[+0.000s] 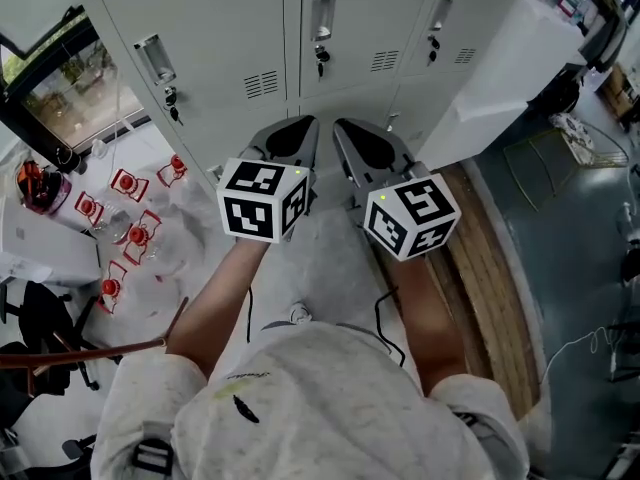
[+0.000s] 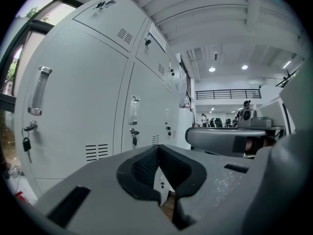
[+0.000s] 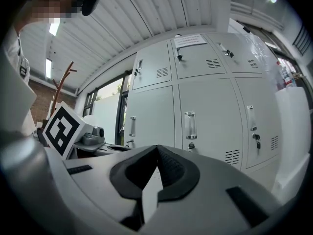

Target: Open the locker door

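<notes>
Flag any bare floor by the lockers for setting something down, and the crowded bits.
Free: the pale floor straight out from the lockers, and the wooden strip bordering it on the right. Crowded: red-and-clear items scattered on the left; a cable and a wire frame on the dark floor at far right.

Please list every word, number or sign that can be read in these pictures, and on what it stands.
No text can be read.
Paper notice on an upper locker door: printed lines, too small to read.
On the left tongs a cube, on the right tongs another cube: square markers, no letters.
</notes>
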